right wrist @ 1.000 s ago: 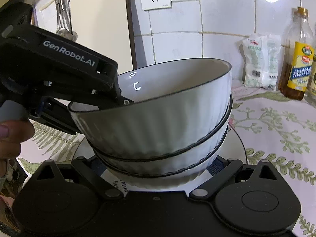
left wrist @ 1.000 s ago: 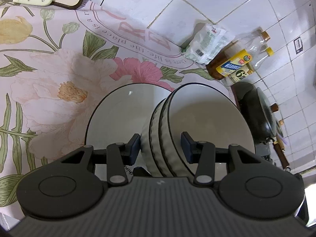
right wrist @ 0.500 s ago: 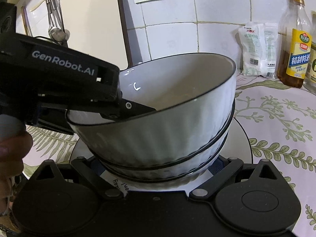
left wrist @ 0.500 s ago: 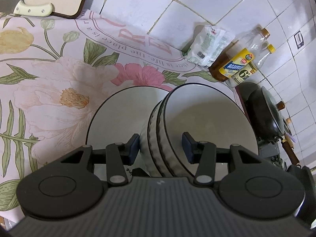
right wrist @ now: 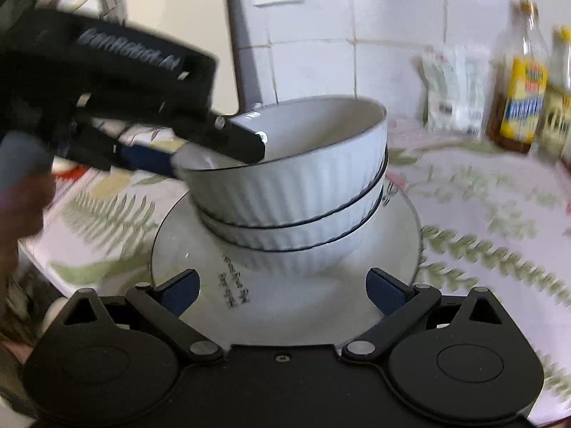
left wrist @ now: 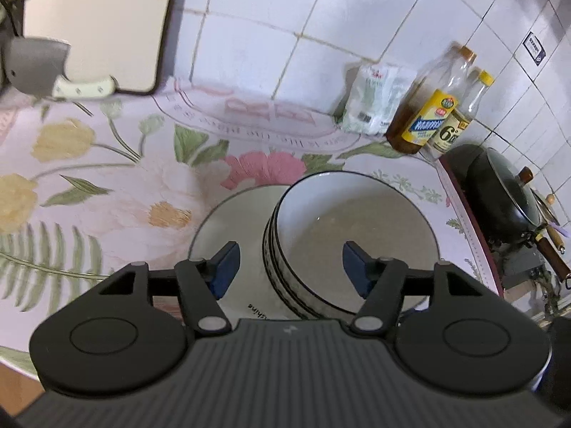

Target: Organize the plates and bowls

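Observation:
Three white ribbed bowls with dark rims sit nested on a white plate on the floral cloth. In the left wrist view the near rim of the bowls runs between the fingers of my left gripper. Its jaws are opening and the blue pads stand clear of the wall on both sides. The right wrist view shows the left gripper at the top bowl's left rim, one finger inside and one outside. My right gripper is open just above the plate's near part, short of the bowls.
A cutting board and a cleaver lean on the tiled wall at the back left. A white bag and two oil bottles stand at the back right, with a lidded wok beyond the counter edge. A hand holds the left gripper.
The left gripper's jaws have spread off the top bowl's rim and it has lifted back. The top bowl has settled into the stack. The right gripper has drawn back from the bowls.

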A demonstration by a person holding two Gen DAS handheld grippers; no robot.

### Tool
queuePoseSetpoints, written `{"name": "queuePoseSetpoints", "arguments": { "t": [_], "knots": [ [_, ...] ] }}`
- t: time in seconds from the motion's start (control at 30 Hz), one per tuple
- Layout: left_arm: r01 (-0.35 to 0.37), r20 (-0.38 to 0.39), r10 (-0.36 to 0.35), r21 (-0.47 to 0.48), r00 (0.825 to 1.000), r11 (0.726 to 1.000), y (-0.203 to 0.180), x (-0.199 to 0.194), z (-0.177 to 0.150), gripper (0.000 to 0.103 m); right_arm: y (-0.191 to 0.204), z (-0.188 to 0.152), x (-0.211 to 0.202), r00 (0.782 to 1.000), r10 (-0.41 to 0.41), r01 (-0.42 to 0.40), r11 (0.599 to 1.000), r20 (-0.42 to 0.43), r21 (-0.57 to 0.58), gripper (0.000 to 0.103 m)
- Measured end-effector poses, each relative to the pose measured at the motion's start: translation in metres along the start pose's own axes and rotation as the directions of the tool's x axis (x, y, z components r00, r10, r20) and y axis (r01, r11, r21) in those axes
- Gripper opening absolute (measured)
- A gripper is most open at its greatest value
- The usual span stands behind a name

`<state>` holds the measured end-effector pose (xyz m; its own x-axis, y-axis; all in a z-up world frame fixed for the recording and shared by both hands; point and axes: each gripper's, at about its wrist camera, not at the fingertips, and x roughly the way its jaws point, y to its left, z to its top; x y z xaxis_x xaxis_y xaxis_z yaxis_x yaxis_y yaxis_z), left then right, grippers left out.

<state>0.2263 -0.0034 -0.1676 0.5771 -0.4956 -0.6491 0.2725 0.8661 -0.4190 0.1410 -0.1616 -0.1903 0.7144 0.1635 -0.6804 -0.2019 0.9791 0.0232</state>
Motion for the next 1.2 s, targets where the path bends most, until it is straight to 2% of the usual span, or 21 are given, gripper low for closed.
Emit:
{"name": "queuePoseSetpoints", "arguments": {
  "t": [0.23, 0.37, 0.43, 0.5, 0.63, 0.77, 0.87, 0.93, 1.03, 1.1, 1.2],
  "knots": [
    [-0.058, 0.051, 0.057, 0.024, 0.997, 0.998, -0.012, -0.051, -0.007, 0.065, -0.001, 0.003, -0.044, 0.998, 0.009, -0.008, 1.0, 0.058, -0.012, 0.101],
    [-0.185, 0.073, 0.181, 0.056, 0.981, 0.981, -0.027, -0.089, -0.009, 0.065, -0.004, 0.008, -0.073, 0.995, -0.023, 0.024, 1.0, 0.094, -0.016, 0.101],
    [-0.215, 0.092, 0.207, 0.094, 0.974, 0.972, -0.036, -0.11, -0.01, 0.066, -0.011, 0.012, -0.086, 0.994, -0.032, 0.031, 0.999, 0.104, 0.01, 0.101],
    [-0.228, 0.107, 0.217, 0.113, 0.97, 0.967, -0.042, -0.127, -0.013, 0.067, -0.02, 0.016, -0.099, 0.993, -0.05, 0.046, 0.998, 0.109, 0.042, 0.101],
    [-0.206, 0.145, 0.187, 0.126, 0.971, 0.97, -0.053, -0.158, -0.025, 0.072, -0.027, 0.022, -0.125, 0.985, -0.096, 0.085, 0.993, 0.145, 0.082, 0.101],
    [-0.226, 0.156, 0.204, 0.14, 0.966, 0.964, -0.061, -0.169, -0.039, 0.076, -0.023, 0.023, -0.149, 0.973, -0.133, 0.117, 0.988, 0.188, 0.097, 0.101],
    [-0.229, 0.162, 0.206, 0.136, 0.965, 0.964, -0.064, -0.175, -0.05, 0.083, -0.016, 0.023, -0.167, 0.966, -0.158, 0.142, 0.986, 0.206, 0.092, 0.101],
    [-0.243, 0.193, 0.215, 0.136, 0.957, 0.96, -0.066, -0.181, -0.058, 0.088, -0.014, 0.024, -0.177, 0.963, -0.179, 0.159, 0.981, 0.201, 0.113, 0.101],
    [-0.256, 0.206, 0.227, 0.13, 0.952, 0.958, -0.067, -0.189, -0.064, 0.091, -0.016, 0.028, -0.187, 0.972, -0.172, 0.149, 0.978, 0.158, 0.147, 0.101],
    [-0.262, 0.213, 0.232, 0.127, 0.949, 0.957, -0.068, -0.195, -0.068, 0.096, -0.018, 0.033, -0.189, 0.977, -0.193, 0.176, 0.969, 0.091, 0.172, 0.101],
    [-0.285, 0.226, 0.251, 0.133, 0.941, 0.949, -0.07, -0.202, -0.072, 0.097, -0.02, 0.038, -0.191, 0.979, -0.203, 0.196, 0.962, 0.016, 0.188, 0.101]
  ]
}}
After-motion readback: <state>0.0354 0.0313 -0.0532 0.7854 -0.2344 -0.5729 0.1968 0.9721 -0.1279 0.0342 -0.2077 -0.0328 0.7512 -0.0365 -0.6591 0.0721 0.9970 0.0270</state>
